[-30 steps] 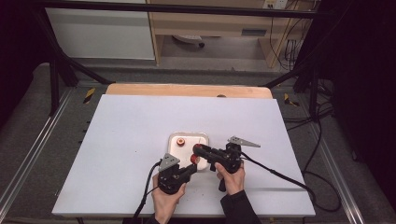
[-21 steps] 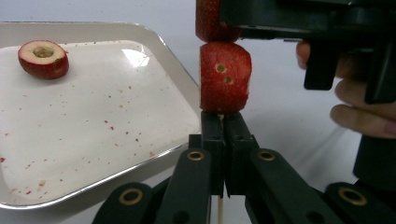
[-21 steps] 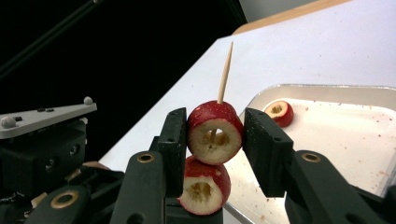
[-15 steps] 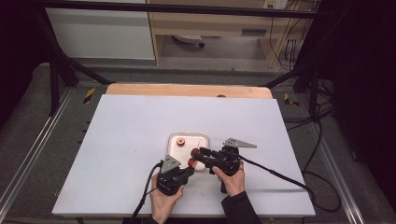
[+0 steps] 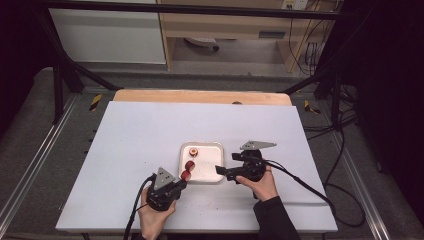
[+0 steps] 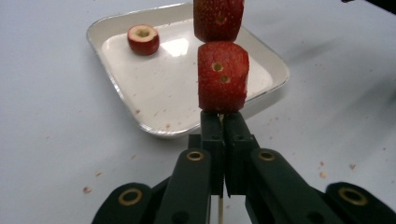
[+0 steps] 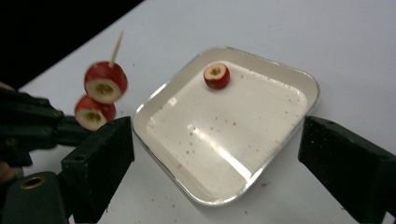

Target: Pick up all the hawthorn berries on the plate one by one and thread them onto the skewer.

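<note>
Left gripper view: skewer point(image 6: 220, 211) upright in left gripper point(image 6: 223, 128).

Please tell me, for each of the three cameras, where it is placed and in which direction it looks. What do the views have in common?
High view: above the person's side, looking forward and down on the table; both hands, left gripper and right gripper show.
Left gripper view: on the left gripper, looking along its jaws, shut on a skewer with two red fruit pieces.
Right gripper view: on the right gripper, looking along its open jaws down at the tray.
Shared: all show the tray and its lone fruit piece.
</note>
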A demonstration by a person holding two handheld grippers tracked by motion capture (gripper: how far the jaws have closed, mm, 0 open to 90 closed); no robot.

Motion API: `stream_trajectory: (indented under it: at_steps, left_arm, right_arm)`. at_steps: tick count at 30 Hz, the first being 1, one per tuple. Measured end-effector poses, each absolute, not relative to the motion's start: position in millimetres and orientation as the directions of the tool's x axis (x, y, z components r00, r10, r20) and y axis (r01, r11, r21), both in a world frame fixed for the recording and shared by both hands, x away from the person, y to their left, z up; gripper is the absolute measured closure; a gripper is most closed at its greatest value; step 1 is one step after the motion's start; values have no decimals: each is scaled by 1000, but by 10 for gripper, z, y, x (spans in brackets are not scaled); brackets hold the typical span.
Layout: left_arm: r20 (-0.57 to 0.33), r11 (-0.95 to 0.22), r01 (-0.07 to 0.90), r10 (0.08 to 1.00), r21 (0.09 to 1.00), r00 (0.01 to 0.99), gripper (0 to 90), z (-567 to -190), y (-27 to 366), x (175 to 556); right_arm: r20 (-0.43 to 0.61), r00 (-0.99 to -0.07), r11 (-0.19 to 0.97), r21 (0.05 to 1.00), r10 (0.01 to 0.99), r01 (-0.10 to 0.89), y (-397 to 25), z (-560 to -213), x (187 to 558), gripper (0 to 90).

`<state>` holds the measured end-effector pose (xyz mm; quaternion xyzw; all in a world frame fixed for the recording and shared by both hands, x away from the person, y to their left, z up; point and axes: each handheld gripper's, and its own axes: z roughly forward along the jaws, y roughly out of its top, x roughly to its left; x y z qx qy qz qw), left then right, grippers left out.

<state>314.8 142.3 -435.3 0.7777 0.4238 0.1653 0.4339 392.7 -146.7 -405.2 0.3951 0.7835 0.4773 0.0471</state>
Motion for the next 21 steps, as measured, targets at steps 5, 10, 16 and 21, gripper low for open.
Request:
stream_trajectory:
  at_steps: [5, 10, 16, 21]
  left_arm:
    - [-101, -274, 527, 811, 805, 576, 881, -4343, 1579, 3145]
    - [-113, -269, 535, 809, 801, 576, 880, -4332, 1669, 3139]
    - [-120, -262, 538, 810, 801, 574, 880, -4350, 1752, 3136]
    - [-122, -257, 542, 815, 800, 567, 880, -4357, 1815, 3132]
  right_arm:
    - [252, -691, 315, 749, 677, 583, -1445, -4029, 4017, 88]
    - [211, -700, 374, 722, 682, 583, -1329, -3970, 4133, 78]
    - [174, -712, 452, 665, 680, 594, -1086, -3907, 4285, 72]
    - [153, -721, 499, 624, 676, 601, -898, -3905, 4393, 69]
